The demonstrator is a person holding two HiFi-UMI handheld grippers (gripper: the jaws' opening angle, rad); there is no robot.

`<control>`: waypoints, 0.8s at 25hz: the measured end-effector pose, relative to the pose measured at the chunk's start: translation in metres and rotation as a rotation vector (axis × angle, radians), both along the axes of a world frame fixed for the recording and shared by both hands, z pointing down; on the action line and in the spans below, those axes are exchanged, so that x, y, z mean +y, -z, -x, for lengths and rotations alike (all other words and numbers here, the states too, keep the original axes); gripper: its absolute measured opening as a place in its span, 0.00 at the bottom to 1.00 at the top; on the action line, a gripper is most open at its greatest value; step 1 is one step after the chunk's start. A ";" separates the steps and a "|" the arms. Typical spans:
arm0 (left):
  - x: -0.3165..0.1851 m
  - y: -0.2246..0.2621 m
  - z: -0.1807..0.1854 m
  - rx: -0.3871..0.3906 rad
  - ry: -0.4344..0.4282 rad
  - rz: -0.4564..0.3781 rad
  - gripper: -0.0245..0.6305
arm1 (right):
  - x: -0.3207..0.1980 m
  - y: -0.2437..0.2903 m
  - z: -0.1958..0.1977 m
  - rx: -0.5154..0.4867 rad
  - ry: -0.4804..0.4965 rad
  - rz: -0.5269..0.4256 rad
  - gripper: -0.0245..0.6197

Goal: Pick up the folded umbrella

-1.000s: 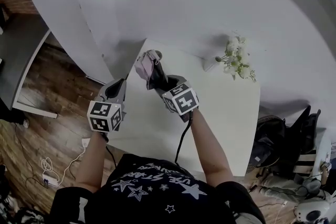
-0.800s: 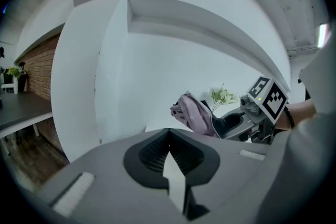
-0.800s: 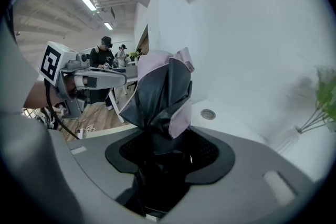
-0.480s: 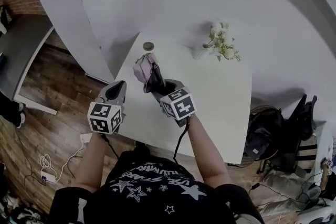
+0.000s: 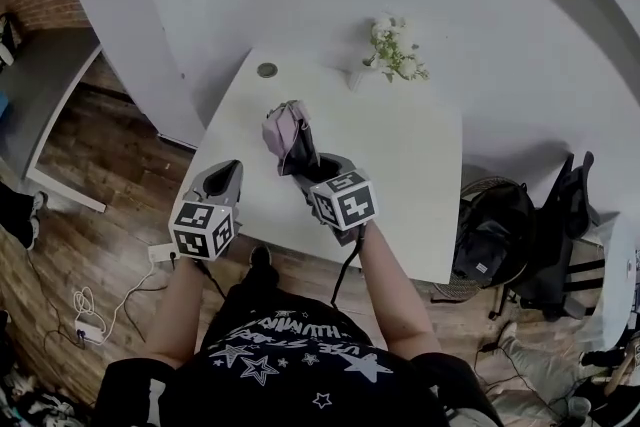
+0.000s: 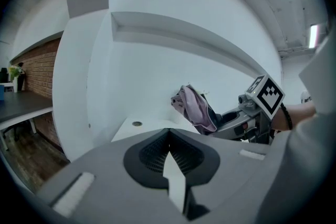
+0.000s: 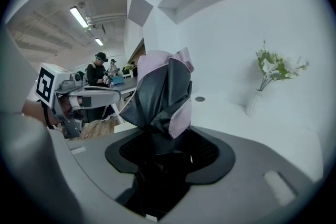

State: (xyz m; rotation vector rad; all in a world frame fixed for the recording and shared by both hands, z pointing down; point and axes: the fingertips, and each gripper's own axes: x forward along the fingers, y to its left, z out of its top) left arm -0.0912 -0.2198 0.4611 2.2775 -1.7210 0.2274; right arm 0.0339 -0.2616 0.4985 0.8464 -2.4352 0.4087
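Pickup looks done — right gripper point(image 5: 304, 161) is clamped on the umbrella point(image 5: 283, 129), holding it upright above the table point(image 5: 410, 170), apparently clear of it. Left gripper point(image 5: 222, 181) has jaws together, empty — nothing left.

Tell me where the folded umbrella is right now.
The pink-and-black folded umbrella is clamped in the right tool, centre of the head view, over the white table, with the left tool to its left.

The lower end of the folded umbrella point(image 7: 164, 93) is hidden inside the right tool point(image 7: 161, 161).
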 end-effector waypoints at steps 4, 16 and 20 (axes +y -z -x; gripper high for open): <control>0.029 0.001 -0.017 -0.005 -0.007 -0.005 0.04 | 0.023 0.003 -0.023 -0.041 -0.068 0.010 0.41; 0.117 -0.005 -0.048 0.007 -0.020 0.019 0.04 | 0.111 0.008 -0.063 -0.036 -0.119 0.002 0.41; 0.140 -0.009 -0.059 0.008 -0.028 0.027 0.04 | 0.133 0.005 -0.075 -0.045 -0.133 0.006 0.41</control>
